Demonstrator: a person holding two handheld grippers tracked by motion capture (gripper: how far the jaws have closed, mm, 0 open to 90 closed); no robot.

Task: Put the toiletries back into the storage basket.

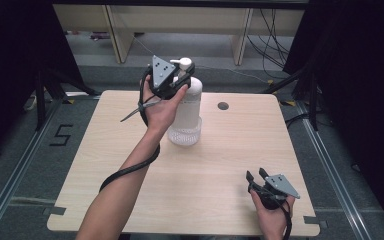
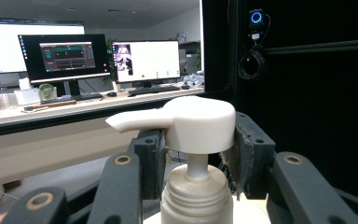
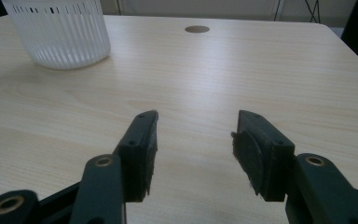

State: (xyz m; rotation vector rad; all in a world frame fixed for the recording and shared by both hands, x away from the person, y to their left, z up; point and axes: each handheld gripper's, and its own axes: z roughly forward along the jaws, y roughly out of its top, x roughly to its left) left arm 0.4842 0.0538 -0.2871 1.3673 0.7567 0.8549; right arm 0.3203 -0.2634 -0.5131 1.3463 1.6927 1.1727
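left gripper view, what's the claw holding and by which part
The left claw grips the white pump bottle by its pump head, one jaw on each side. The right claw is open, holding nothing.

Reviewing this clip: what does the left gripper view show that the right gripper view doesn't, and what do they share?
Left gripper view alone: the pump head and neck of the bottle, clamped between the left gripper jaws, with monitors behind.

Right gripper view alone: the bare table, its round hole, and the open, empty right gripper.

Shared: the bottle, seen in the right gripper view as its ribbed base.
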